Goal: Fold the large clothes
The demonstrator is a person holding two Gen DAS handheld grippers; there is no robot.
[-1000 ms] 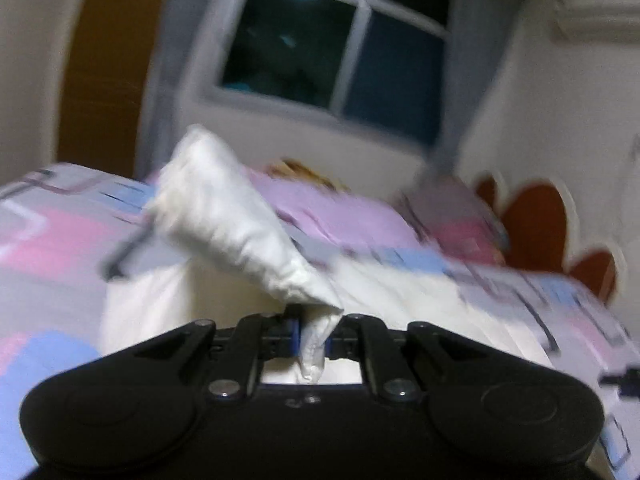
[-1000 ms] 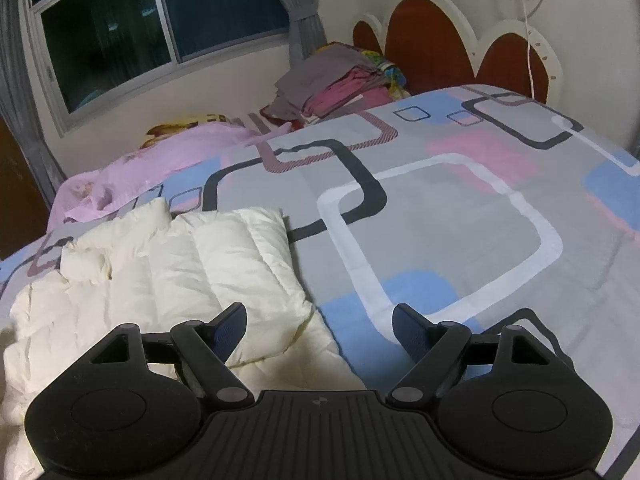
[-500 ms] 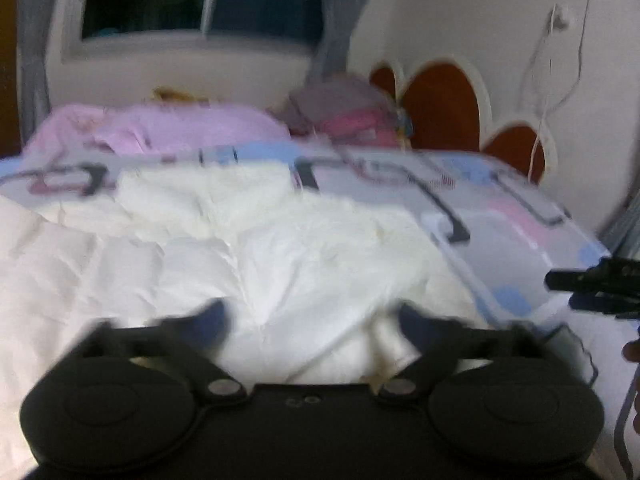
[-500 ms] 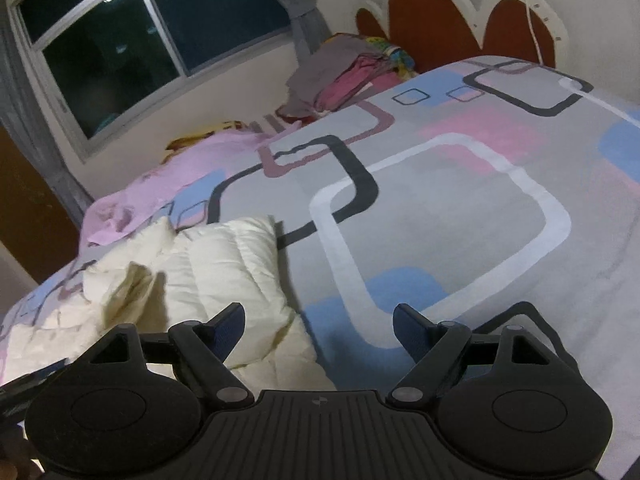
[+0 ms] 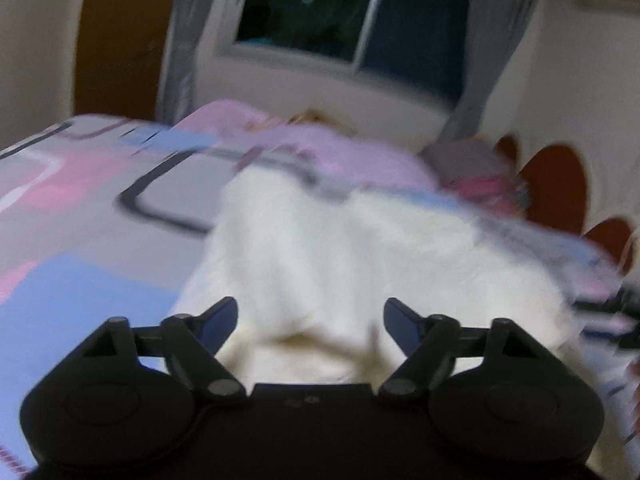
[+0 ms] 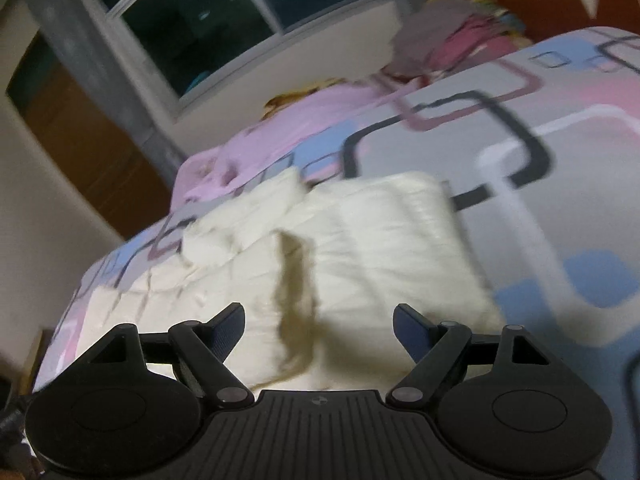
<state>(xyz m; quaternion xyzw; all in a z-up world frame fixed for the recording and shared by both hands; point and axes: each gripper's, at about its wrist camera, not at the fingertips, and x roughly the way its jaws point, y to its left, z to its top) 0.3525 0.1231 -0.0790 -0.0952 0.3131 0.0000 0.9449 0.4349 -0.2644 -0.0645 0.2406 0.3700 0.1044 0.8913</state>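
A cream quilted puffer garment (image 5: 360,264) lies spread on the bed; it also shows in the right wrist view (image 6: 360,264), with a raised fold down its middle. My left gripper (image 5: 310,318) is open and empty, just above the garment's near edge. My right gripper (image 6: 319,322) is open and empty, over the garment's near part. Both views are blurred by motion.
The bed cover (image 5: 80,208) is grey with pink, blue and black rectangles. A pink cloth (image 6: 280,128) and a pile of clothes (image 6: 460,36) lie at the bed's far side below the window (image 5: 352,20). A red scalloped headboard (image 5: 560,188) stands at right.
My left gripper let go of the garment's corner and opened, then swung left. My right gripper tilted and moved left over the garment, staying open.
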